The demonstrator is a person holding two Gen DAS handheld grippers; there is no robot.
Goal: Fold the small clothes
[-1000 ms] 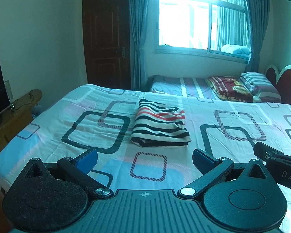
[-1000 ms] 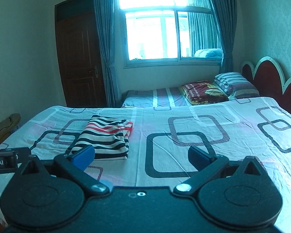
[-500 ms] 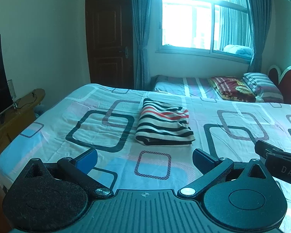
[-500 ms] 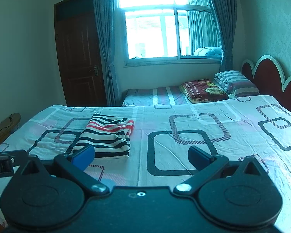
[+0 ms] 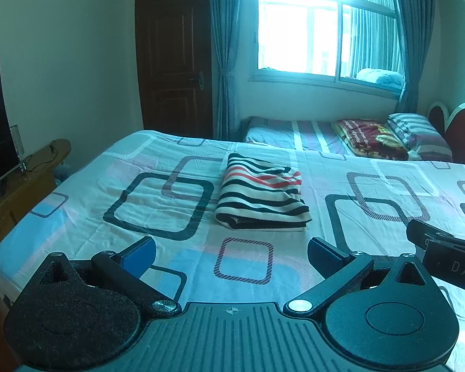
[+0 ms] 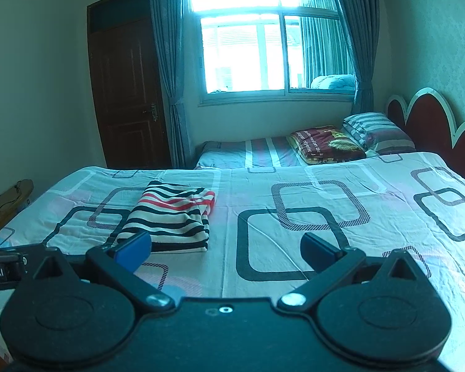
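Observation:
A folded garment with black, white and red stripes [image 5: 261,193] lies flat on the bed sheet with square patterns [image 5: 158,204]; it also shows in the right wrist view [image 6: 172,215]. My left gripper [image 5: 231,255] is open and empty, hovering above the sheet short of the garment. My right gripper [image 6: 226,246] is open and empty, held above the bed to the right of the garment. The right gripper's body [image 5: 449,254] shows at the right edge of the left wrist view.
A second bed [image 6: 263,152] with a red blanket [image 6: 325,142] and striped pillows stands under the window. A dark wooden door [image 5: 173,74] is at the back left. A wooden TV cabinet [image 5: 18,183] runs along the left of the bed. A red headboard [image 6: 431,124] is at the right.
Both grippers have drawn back and risen slightly from the bed; the folded garment sits a little farther away in both views. Both stay open.

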